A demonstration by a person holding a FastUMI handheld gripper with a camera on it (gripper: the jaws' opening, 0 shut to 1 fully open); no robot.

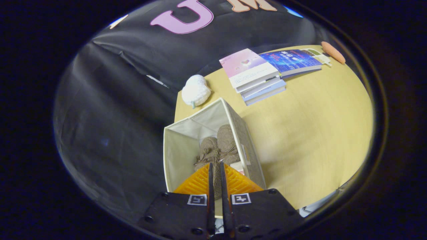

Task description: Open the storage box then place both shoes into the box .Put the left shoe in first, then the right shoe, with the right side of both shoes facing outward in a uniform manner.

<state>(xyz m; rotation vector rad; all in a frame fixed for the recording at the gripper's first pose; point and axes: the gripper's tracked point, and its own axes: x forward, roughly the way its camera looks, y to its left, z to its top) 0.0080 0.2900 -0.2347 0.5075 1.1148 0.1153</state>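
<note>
The box (186, 146) stands open at the near corner of the table (310, 140), its pale lining showing on the inner walls and its outer side grey-brown. Inside it lie 2 shoes (218, 145), brown and fuzzy, side by side with laces showing; their rounded ends point away toward the far wall of the box. The right-hand shoe sits touching the box's right wall, where a small tag shows.

The gripper (216, 178) hangs just above the near rim of the box, its fingers (196, 183) drawn close together with only a narrow slit left. A strip of brown fuzzy material runs down that slit, so the fingers seem to pinch part of a shoe, though whether both press on it cannot be told.

Beyond the box, near the table's far edge, sits a white plush toy (195, 90). Further right lies a stack of books (257, 78), with 1 blue book (290, 61) beside it. An orange object (333, 52) rests at the far corner.
</note>
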